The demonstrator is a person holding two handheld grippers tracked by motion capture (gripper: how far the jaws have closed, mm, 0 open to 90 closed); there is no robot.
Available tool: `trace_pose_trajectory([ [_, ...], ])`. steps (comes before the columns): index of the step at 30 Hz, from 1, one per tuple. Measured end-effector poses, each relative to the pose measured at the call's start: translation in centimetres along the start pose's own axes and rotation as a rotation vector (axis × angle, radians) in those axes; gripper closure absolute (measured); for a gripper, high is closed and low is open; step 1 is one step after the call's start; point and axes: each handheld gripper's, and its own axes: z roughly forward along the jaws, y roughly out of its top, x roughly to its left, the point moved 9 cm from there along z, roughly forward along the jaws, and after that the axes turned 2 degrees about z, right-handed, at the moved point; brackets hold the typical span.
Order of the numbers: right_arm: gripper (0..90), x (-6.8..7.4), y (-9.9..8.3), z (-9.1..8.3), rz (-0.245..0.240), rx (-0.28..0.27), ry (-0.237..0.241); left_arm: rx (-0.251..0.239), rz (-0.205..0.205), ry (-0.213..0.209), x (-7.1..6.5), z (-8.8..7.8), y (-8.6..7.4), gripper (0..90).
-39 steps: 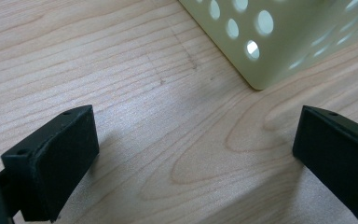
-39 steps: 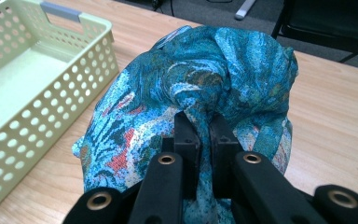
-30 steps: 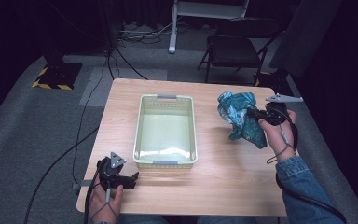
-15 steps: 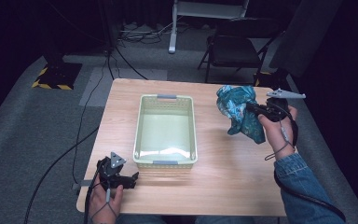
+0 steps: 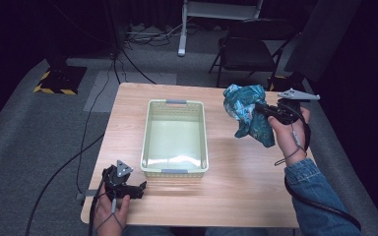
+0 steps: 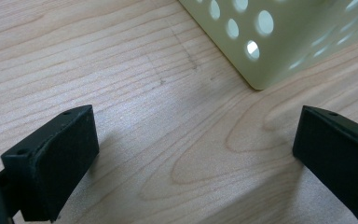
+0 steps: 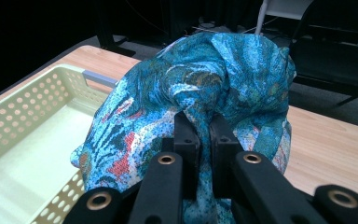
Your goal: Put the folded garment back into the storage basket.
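A crumpled blue patterned cloth (image 5: 248,114) hangs above the right side of the wooden table (image 5: 236,182), lifted off the surface. My right gripper (image 5: 262,111) is shut on the cloth; in the right gripper view its jaws pinch a fold of the cloth (image 7: 191,88) between them. A pale green perforated basket (image 5: 149,147) sits empty at the table's middle, to the left of the cloth. My left gripper (image 5: 137,189) rests near the table's front left corner, open, with bare wood between its pads (image 6: 51,158).
The basket's corner (image 6: 279,46) lies just ahead of the left gripper. A dark folding chair (image 5: 248,54) stands behind the table, cables (image 5: 128,69) run over the grey carpet, and a yellow-black striped base (image 5: 54,81) sits far left.
My right gripper has risen and shifted slightly left with the cloth, which now hangs freer off the table. The left gripper has stayed put.
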Motion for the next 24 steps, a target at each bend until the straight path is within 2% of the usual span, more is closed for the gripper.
trace_pose_trajectory([
  [12, 84.7, 1.5, 1.1, 0.5, -0.012, -0.013, 0.015, 0.0, 0.0, 0.0, 0.0, 0.0, 0.0, 0.3],
  [24, 84.7, 3.8, 1.9, 1.2, -0.013, -0.029, 0.059, 0.0, 0.0, 0.001, 0.0, 0.0, 0.0, 0.3],
])
